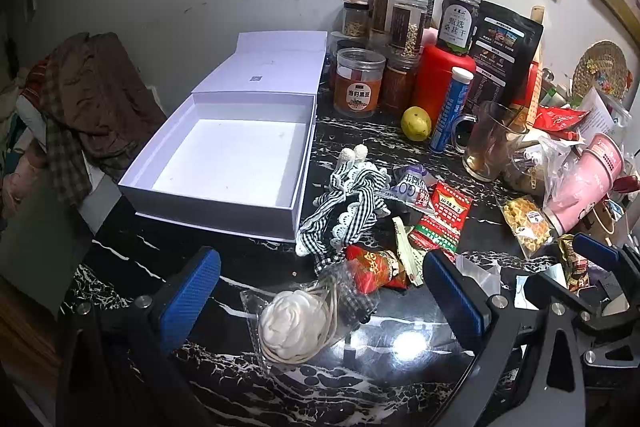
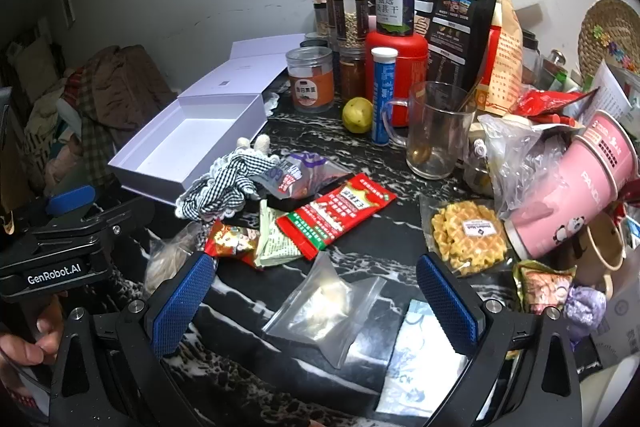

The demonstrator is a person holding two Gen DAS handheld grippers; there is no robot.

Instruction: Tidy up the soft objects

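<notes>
At the left of the left wrist view, a white box sits open on the black marbled table, its tray bare and its lid folded back toward the wall. Right of it, in the upper middle, clear jars of dried goods stand stacked around a red canister. Further right a glass mug holds a little liquid, and pink paper cups lie tipped at the right edge.

In the middle of the frame lies a black-and-white checked cloth, just right of the box, with snack packets beside it. At lower centre a white fabric flower rests in clear wrap. The left gripper is spread wide around it, not touching. The right gripper also stands released, over a clear bag. Clothes pile at far left, off the table, by a pale wall.
</notes>
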